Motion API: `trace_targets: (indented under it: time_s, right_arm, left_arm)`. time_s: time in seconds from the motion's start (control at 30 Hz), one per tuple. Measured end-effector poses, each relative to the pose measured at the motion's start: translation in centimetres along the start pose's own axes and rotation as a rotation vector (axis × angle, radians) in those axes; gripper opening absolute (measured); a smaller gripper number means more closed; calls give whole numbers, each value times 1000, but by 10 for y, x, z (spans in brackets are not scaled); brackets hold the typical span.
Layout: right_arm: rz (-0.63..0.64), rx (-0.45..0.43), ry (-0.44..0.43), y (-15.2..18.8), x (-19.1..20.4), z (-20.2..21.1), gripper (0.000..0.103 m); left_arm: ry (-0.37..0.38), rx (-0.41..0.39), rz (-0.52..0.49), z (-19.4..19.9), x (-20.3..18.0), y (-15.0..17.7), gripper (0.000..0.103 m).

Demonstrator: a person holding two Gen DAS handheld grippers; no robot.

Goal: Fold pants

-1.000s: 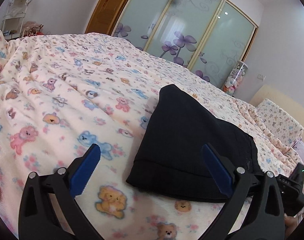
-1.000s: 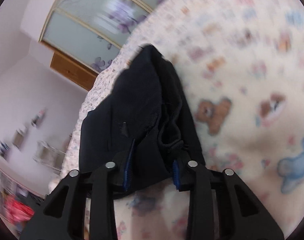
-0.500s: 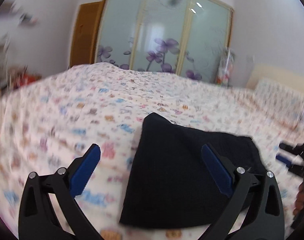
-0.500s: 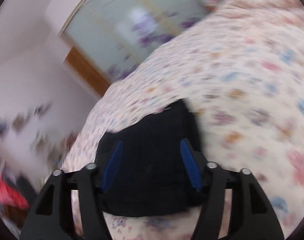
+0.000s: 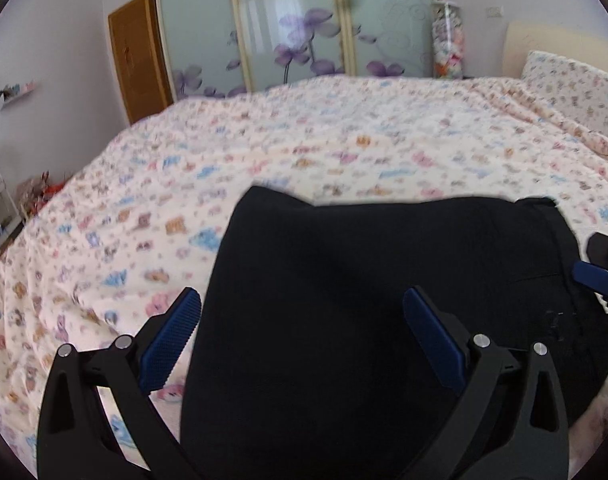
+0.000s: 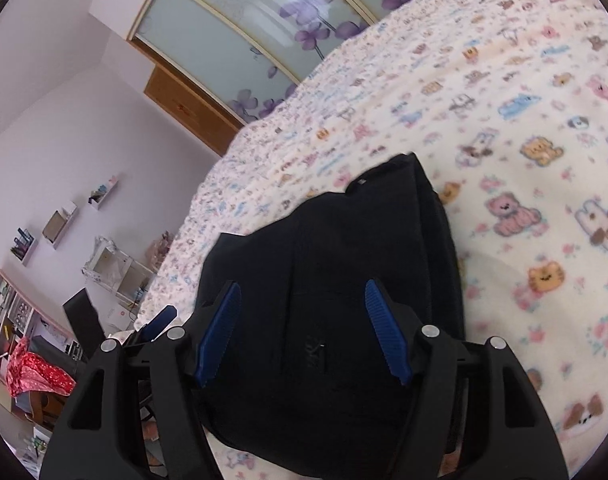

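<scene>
- Left tool (image 5: 299,336), black frame with blue ribbed pads: its jaws stand wide apart with nothing between them, poised low over the near left part of the garment.
- Right tool (image 6: 301,330), same build: also spread open and holding nothing, above the bundle's near right end; its blue tip shows at the right edge of the left wrist view.
- Black woven-cloth pants (image 5: 364,304), already folded into a compact, roughly rectangular bundle of several layers, lie flat on the bed between the two tools. The stacked edges show along the bundle's right side in the right wrist view (image 6: 384,264).
- Handling, as a judgement: the cloth looks soft, light and limp, so it will likely sag and unfold if lifted by a single layer. The safer hold is at a thick folded edge or corner, pinching all layers together, one tool at each end.
- Cream fleece bedspread printed with pastel bears and cats (image 5: 263,168) carries the pants; its plush nap should grip rather than let them slide.
- Frosted sliding wardrobe doors with purple flowers (image 5: 295,28) stand beyond the bed.
</scene>
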State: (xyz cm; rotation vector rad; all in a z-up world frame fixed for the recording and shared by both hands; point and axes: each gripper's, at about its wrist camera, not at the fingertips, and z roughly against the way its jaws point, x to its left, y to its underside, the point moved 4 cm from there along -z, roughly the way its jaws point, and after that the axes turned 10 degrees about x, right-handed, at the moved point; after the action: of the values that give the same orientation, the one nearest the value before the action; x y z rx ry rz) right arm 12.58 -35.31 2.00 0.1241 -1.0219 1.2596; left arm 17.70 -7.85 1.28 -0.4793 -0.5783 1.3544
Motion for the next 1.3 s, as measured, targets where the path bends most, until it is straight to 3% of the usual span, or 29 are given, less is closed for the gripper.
trace_targets:
  time_s: [0.1,0.17,0.33,0.4,0.47,0.5,0.7,0.83,1.0,1.17,1.3]
  right_arm:
    - [-67,47,4,0,-17,-14,66]
    - [-102,44,-34,0,-24,-15,65]
    - [-85,44,-37,2,-21,-8,65]
    - [-99,19,-45,0,-20,4,69]
    - [-89,-16,-32,-7,-22,25,82]
    - [-94,-19,-23,-10,-25,29,83]
    - [-203,146,-67,-6,-57,17,83]
    - [-170,217,-24,2,-57,1,83]
    - [-145,264,6,7,-54,-9,83]
    - [-41,304,13,11,-39,-24,85]
    - [-106,260,-67,7,-48,-27,83]
  left_arm:
    - [31,109,38,-30,7,11,101]
    - [81,124,84,-36,14,16,101]
    - [87,130,78,-34,16,19,101]
    - [103,130,77,-29,22,20,101]
    - [158,116,97,-19,36,23,101]
    - [189,110,107,-15,44,24,101]
    - [318,160,203,-11,90,30,101]
    - [424,218,310,-15,118,42,101]
    - [426,247,344,-18,133,54,101]
    - [448,246,343,-16,134,57,101]
    - [447,235,335,-13,130,56,101]
